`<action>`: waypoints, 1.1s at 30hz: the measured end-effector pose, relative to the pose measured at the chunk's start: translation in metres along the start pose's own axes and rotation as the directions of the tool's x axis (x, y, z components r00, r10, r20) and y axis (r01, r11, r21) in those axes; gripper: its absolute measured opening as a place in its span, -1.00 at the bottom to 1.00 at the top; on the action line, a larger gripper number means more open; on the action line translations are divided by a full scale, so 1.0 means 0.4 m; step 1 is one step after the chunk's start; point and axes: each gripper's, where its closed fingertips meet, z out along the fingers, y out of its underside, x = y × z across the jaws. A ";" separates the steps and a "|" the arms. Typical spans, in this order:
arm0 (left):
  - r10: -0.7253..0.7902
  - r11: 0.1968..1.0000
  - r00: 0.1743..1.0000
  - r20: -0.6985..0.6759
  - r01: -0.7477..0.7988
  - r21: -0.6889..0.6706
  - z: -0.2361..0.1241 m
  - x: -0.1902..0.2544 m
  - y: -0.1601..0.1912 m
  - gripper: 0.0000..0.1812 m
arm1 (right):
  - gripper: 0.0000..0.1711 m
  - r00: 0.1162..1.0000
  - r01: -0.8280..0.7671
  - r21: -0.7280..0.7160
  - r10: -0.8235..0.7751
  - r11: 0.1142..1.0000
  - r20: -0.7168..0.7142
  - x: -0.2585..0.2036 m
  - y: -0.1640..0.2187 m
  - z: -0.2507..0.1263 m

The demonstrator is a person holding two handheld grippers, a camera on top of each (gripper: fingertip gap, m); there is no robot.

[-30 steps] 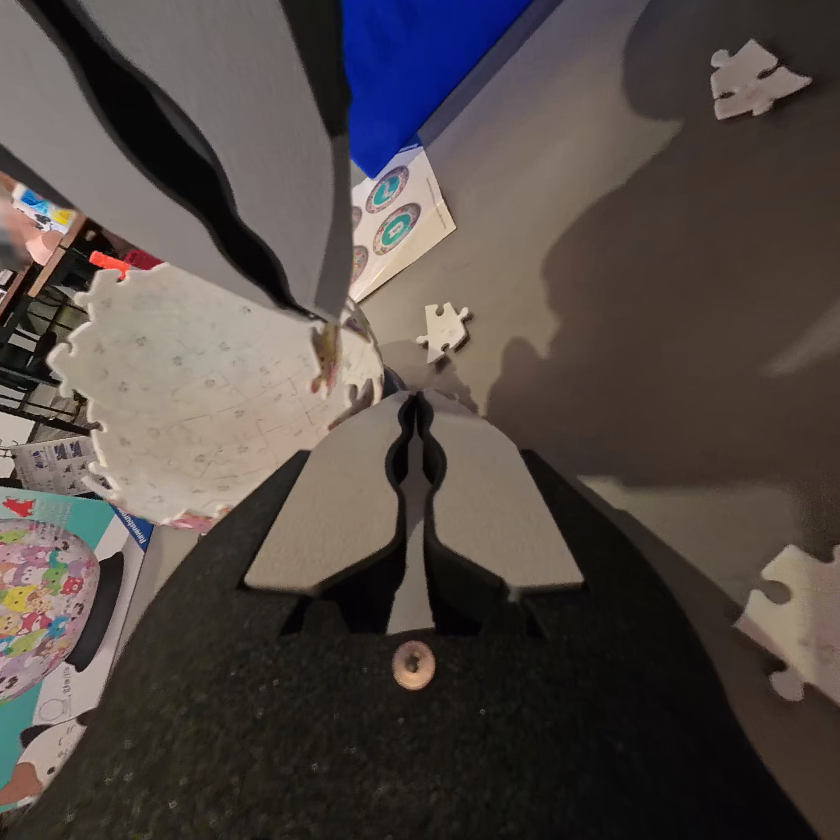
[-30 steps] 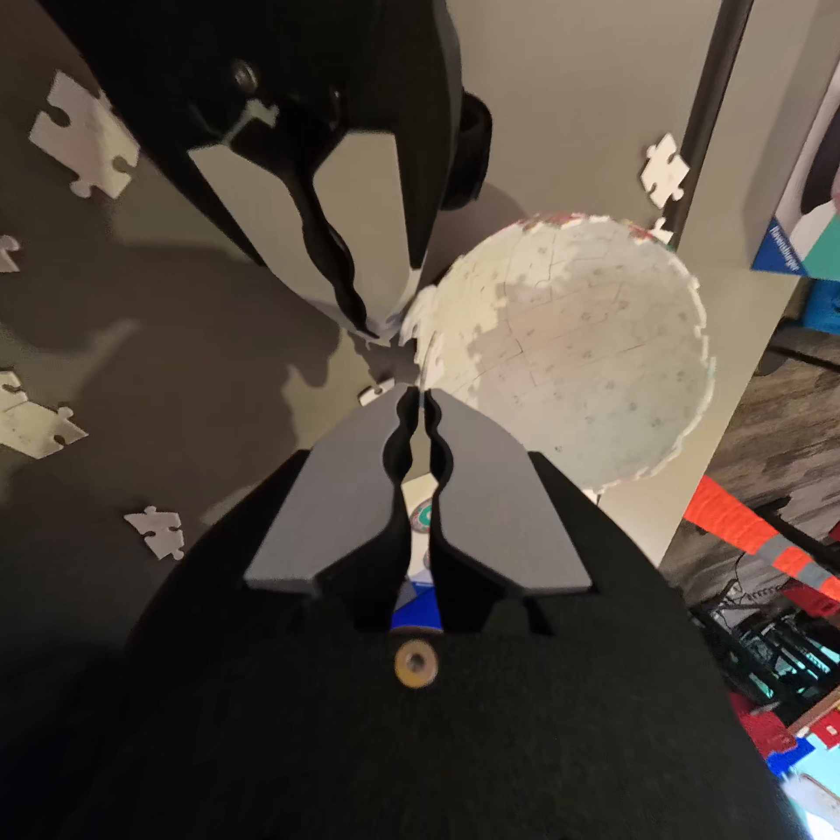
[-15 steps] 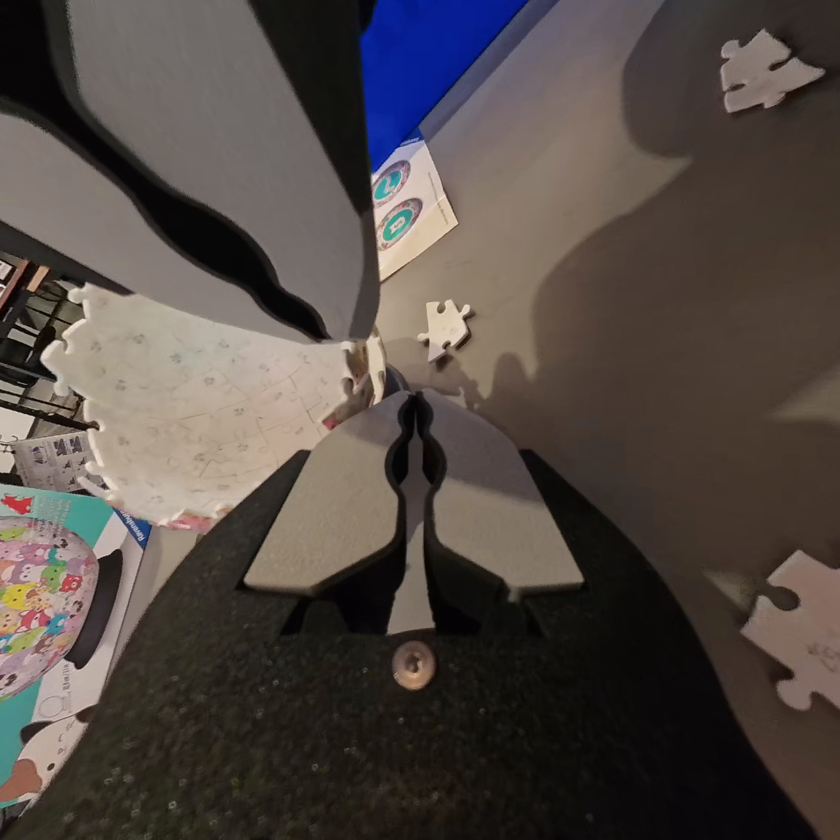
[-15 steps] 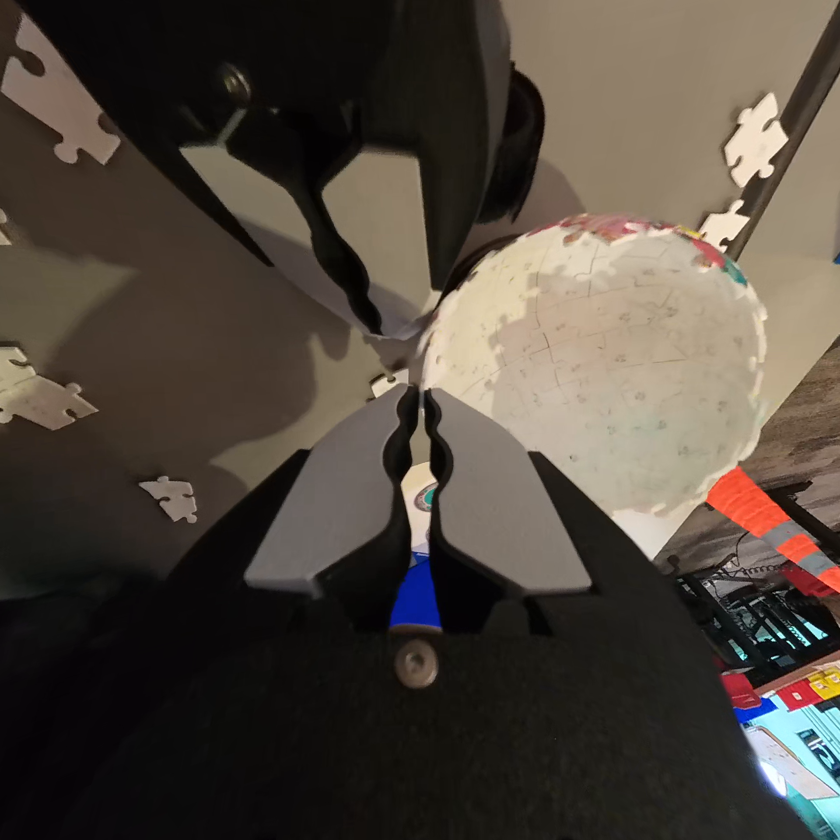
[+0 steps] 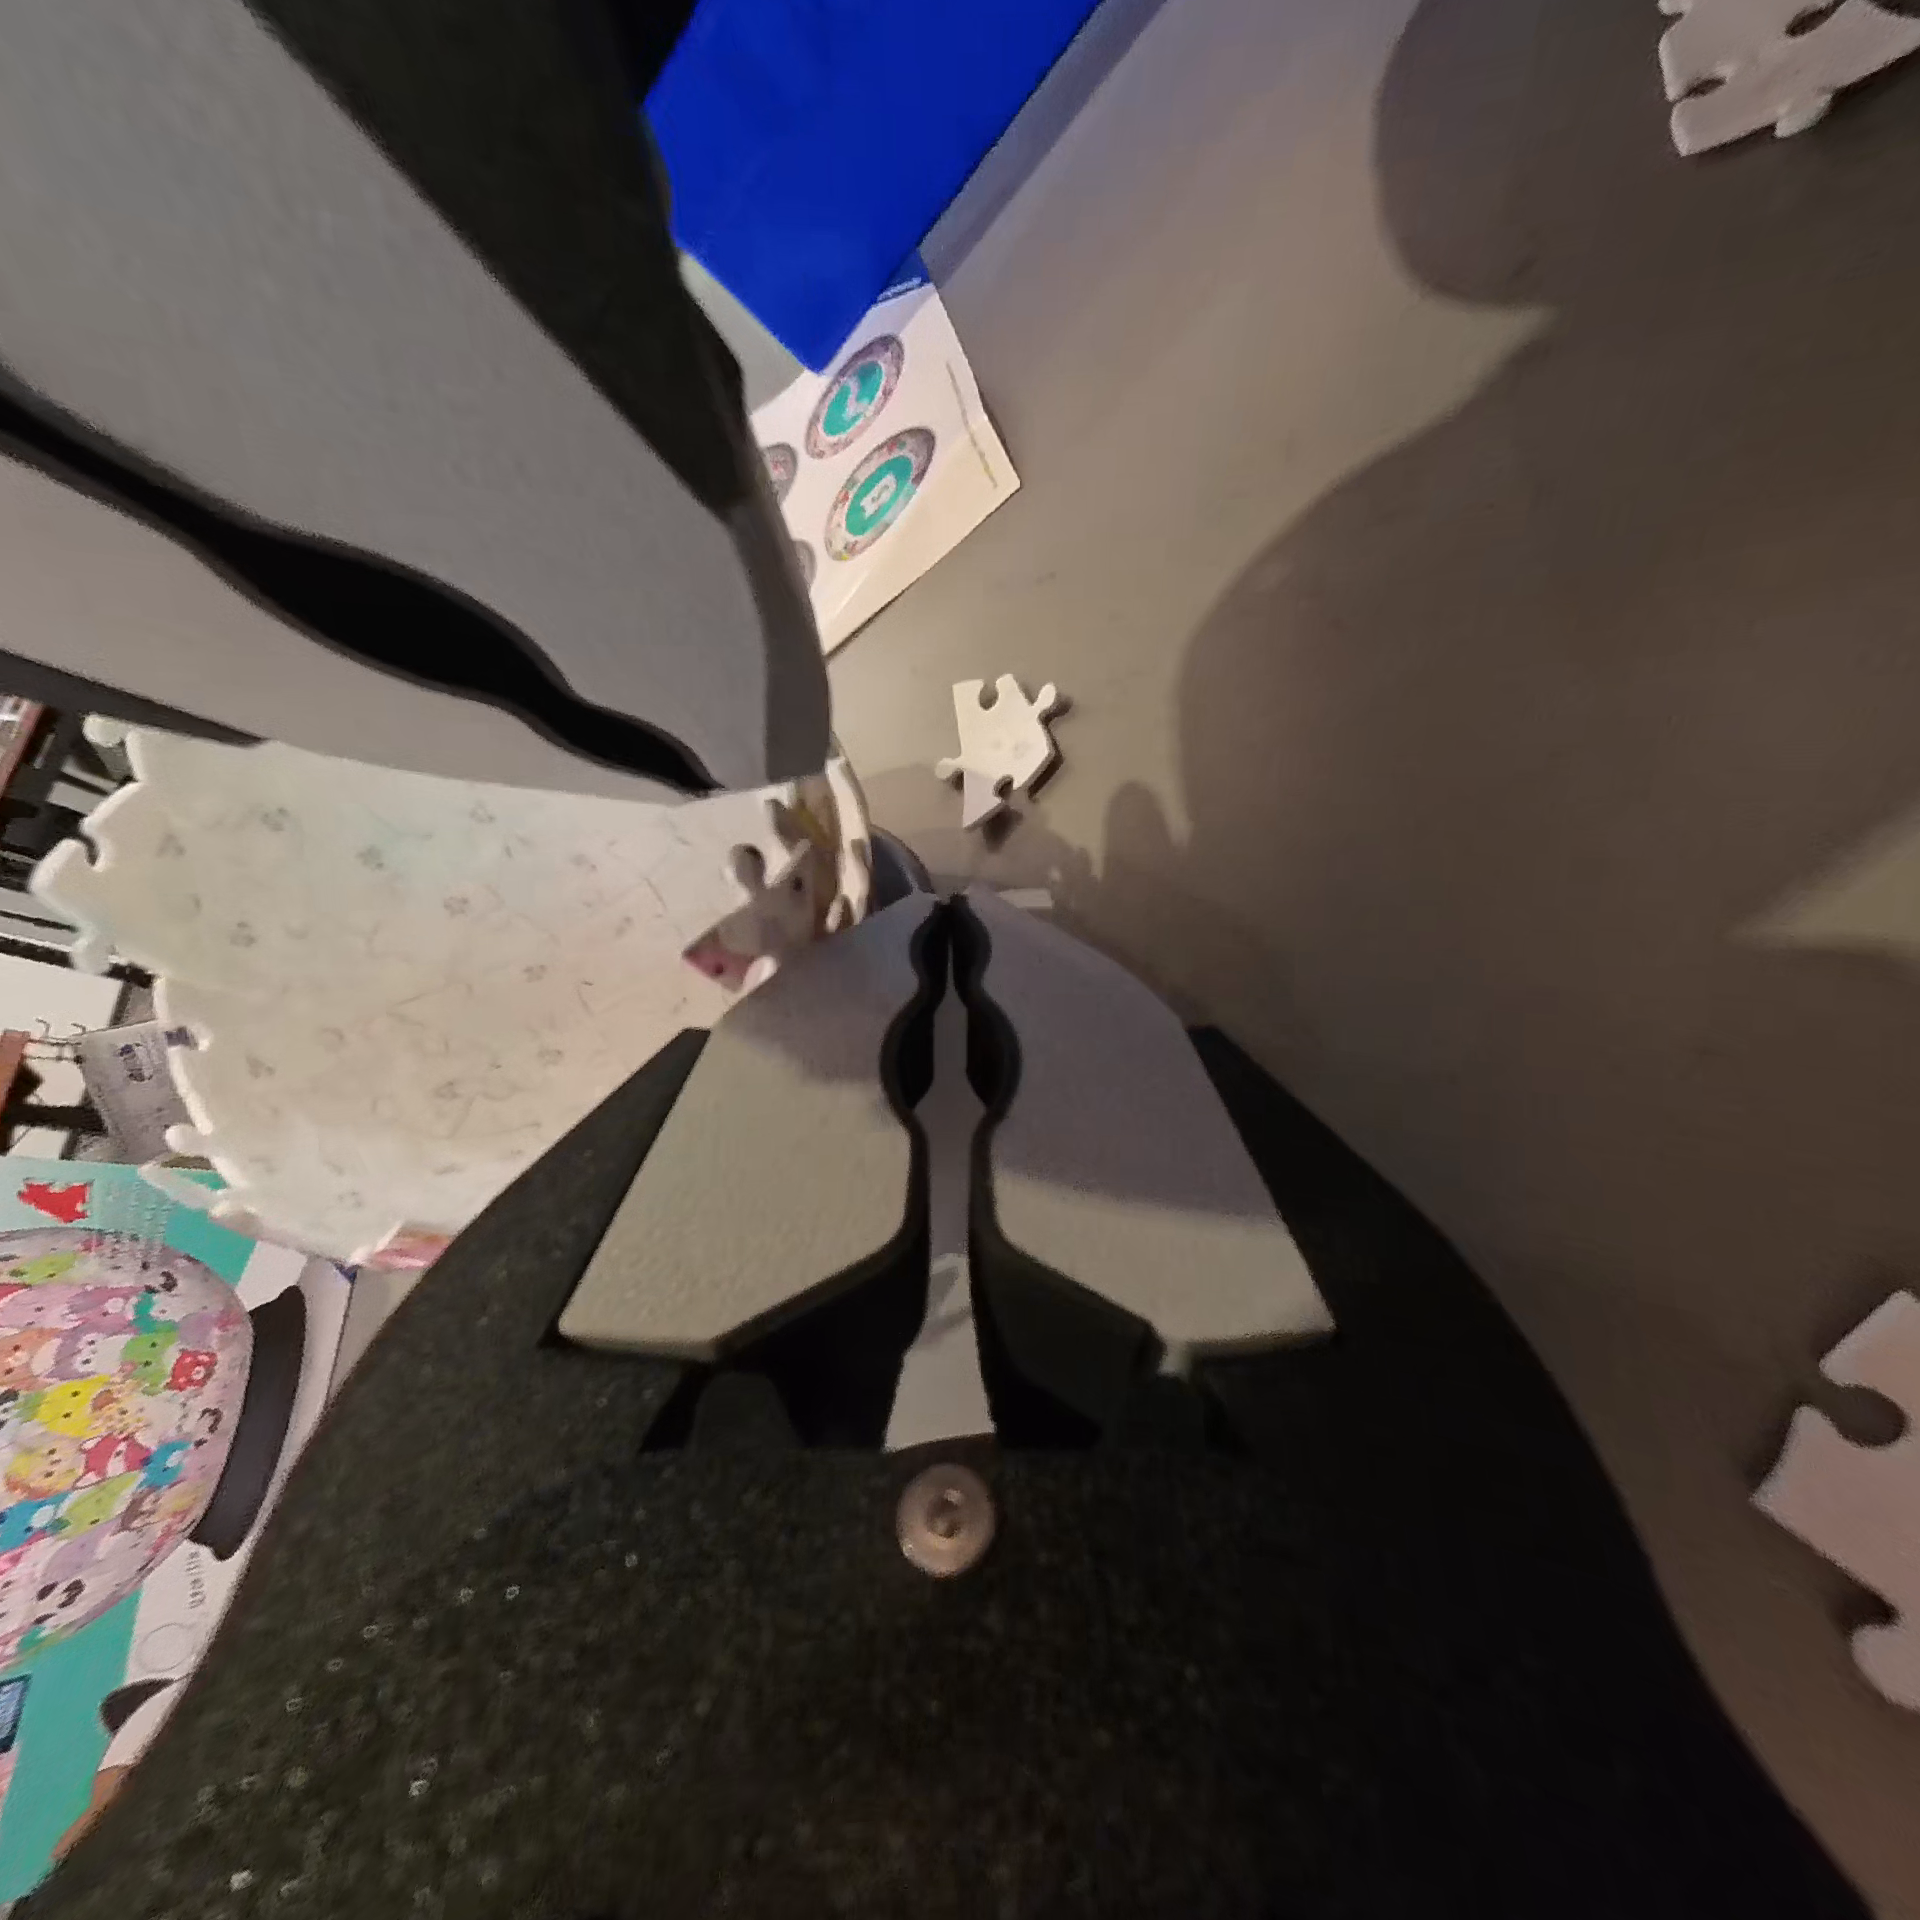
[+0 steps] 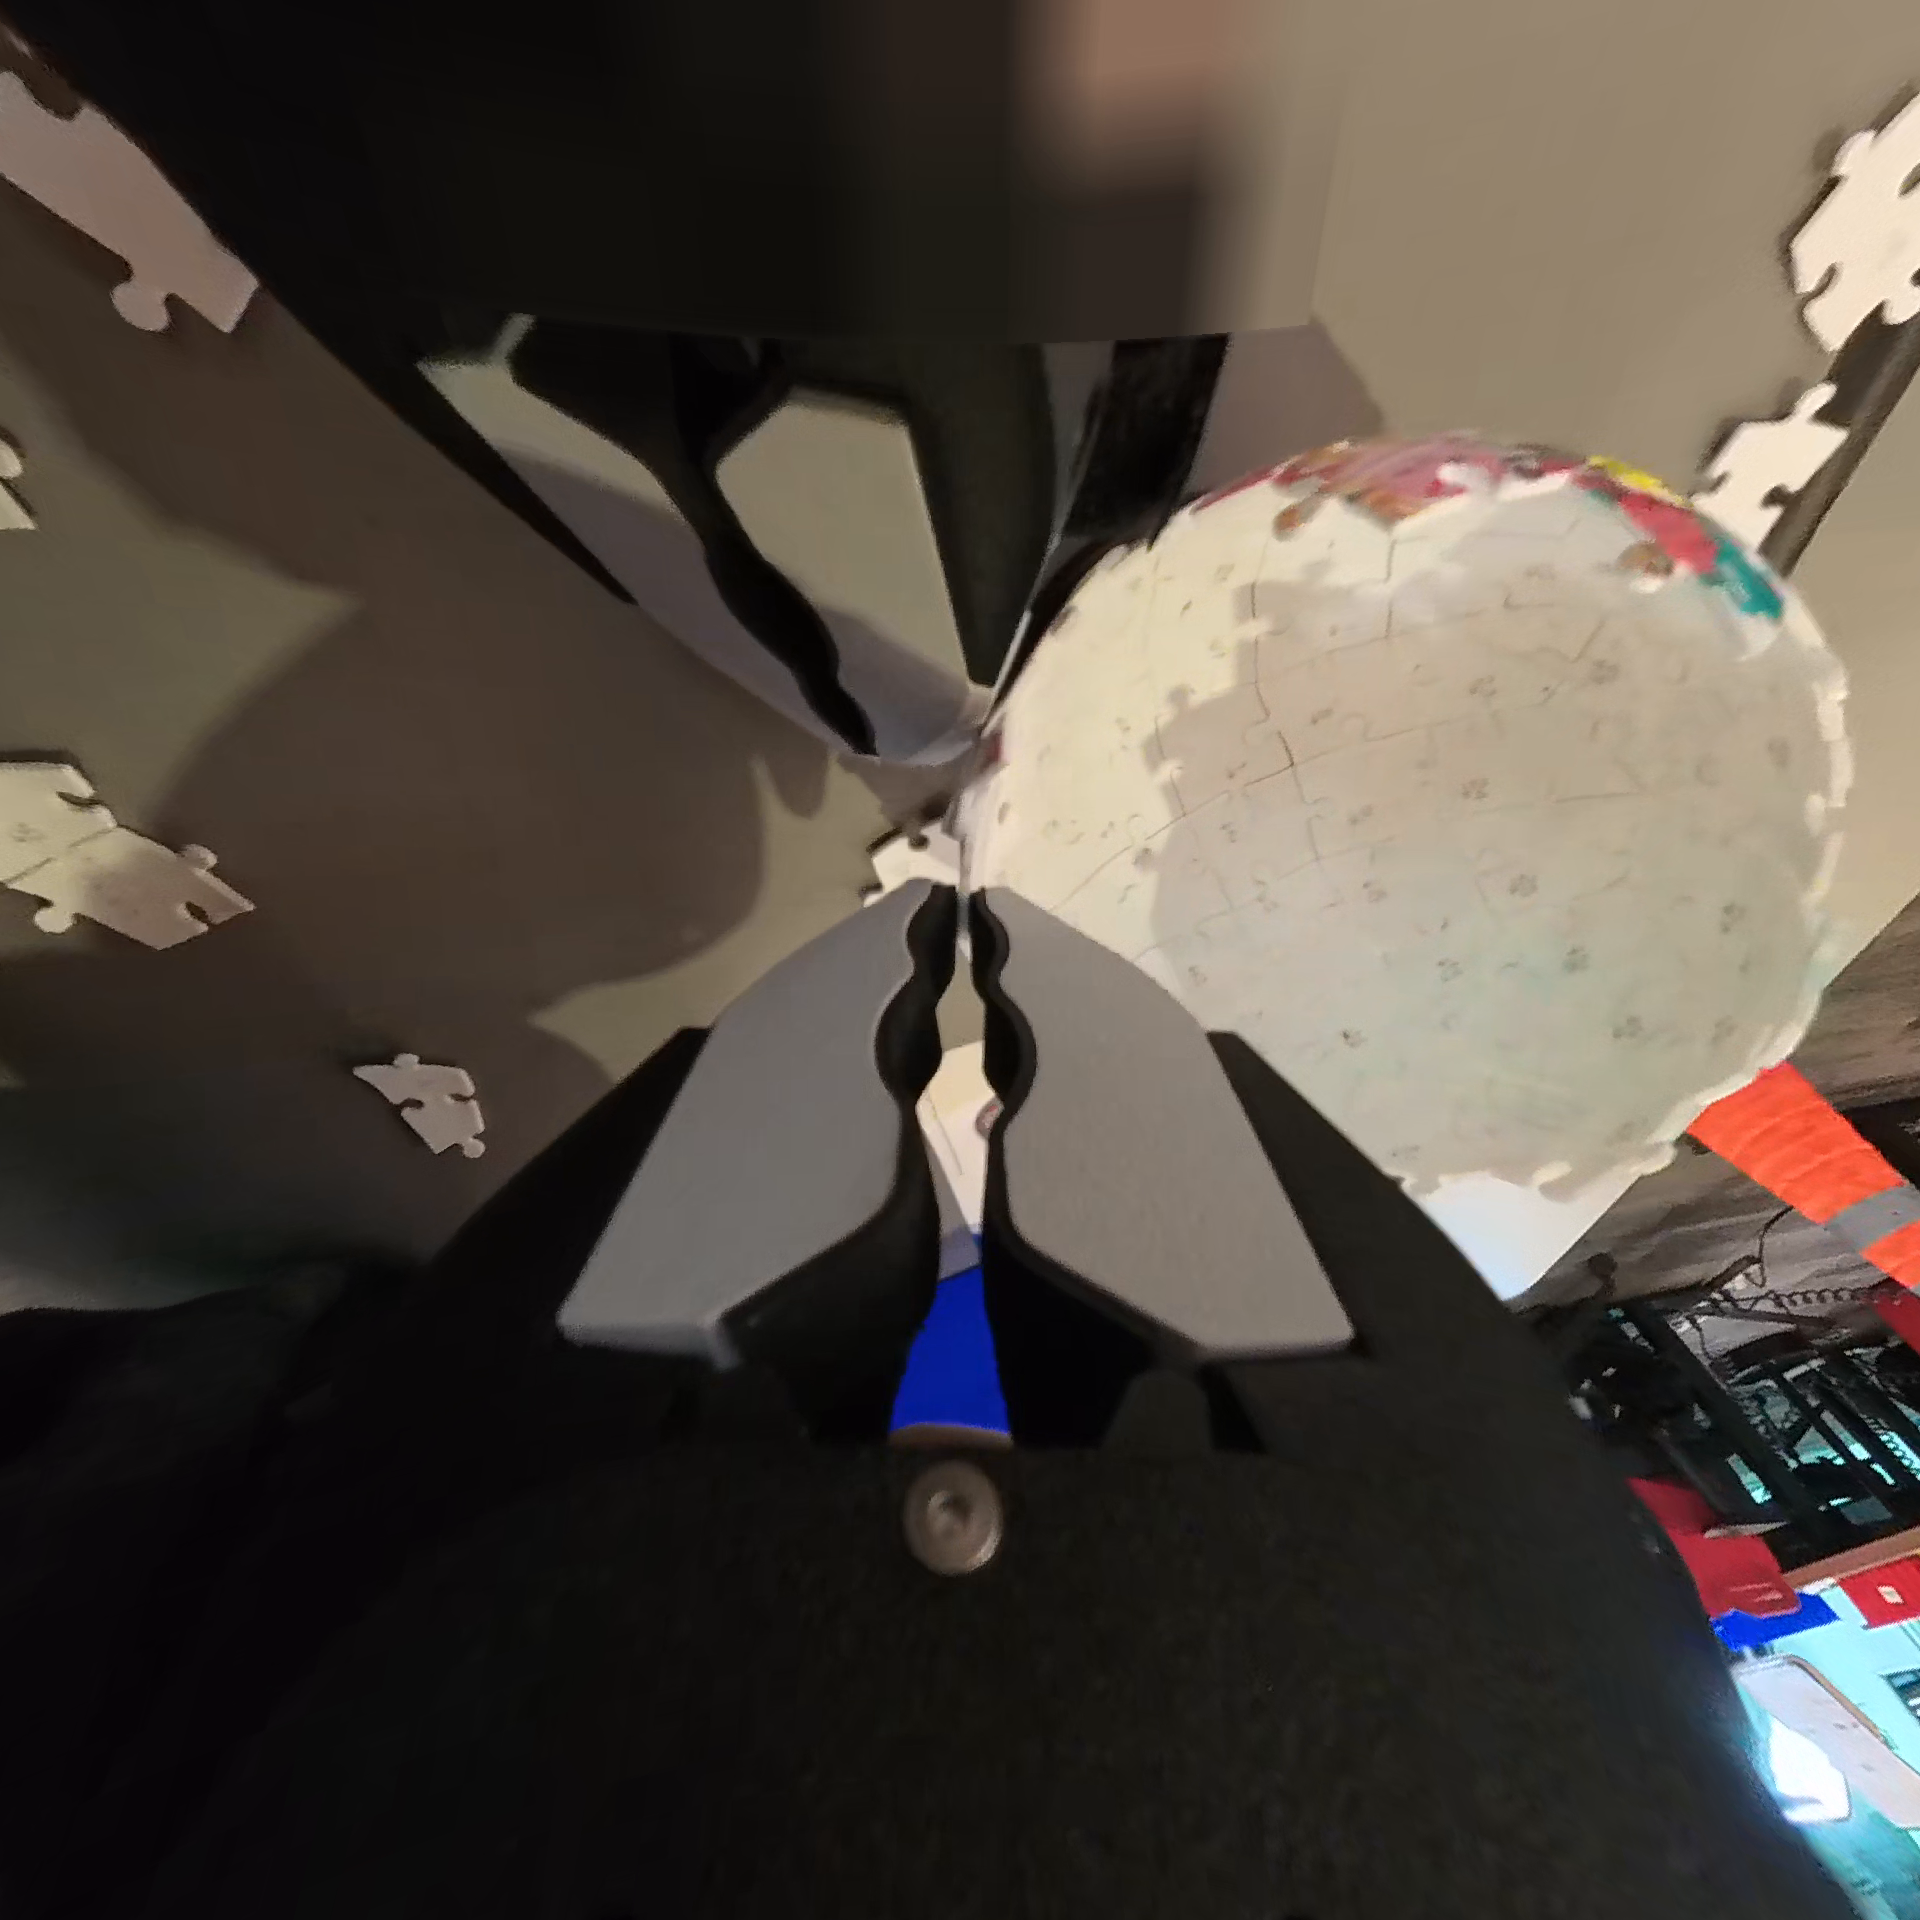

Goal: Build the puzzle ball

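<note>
Left wrist view is showing the left tongs (image 5: 951,909) pressed together at the tips, right against the rim of the half-built puzzle ball (image 5: 395,997), whose white inner side is facing the camera; whether they are pinching the rim itself I cannot tell. The right tongs (image 5: 774,779) are crowding in from above much closer than a second ago, their tips also closed and now sitting on the ball's jagged edge where a small piece (image 5: 774,904) with a printed face is showing (a moment back it was hanging clear of the rim). In the right wrist view the right tongs (image 6: 961,904) are meeting the ball (image 6: 1507,862) at its near edge, and the shell is filling more of the picture, lifted off the tabletop (image 6: 436,665). That is suggesting the piece is being seated and pressed home. Loose pieces, one (image 5: 1003,743) just beyond the tongs, are waiting on the tabletop, so much of the ball is still to build
</note>
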 end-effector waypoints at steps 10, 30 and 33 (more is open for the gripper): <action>0.013 1.000 1.000 0.002 -0.013 -0.006 0.003 0.004 0.000 -1.00 | -0.94 1.000 0.004 -0.057 -0.003 0.998 0.024 -0.015 0.015 0.003; 0.053 0.999 0.998 0.021 -0.053 0.010 0.000 0.011 -0.009 -1.00 | -0.97 0.999 0.034 -0.034 -0.035 0.999 -0.007 -0.008 0.016 -0.010; 0.055 0.998 0.998 0.024 -0.055 0.012 -0.001 0.011 -0.010 -1.00 | -0.97 0.998 0.055 -0.044 -0.055 0.998 -0.013 -0.009 0.018 -0.007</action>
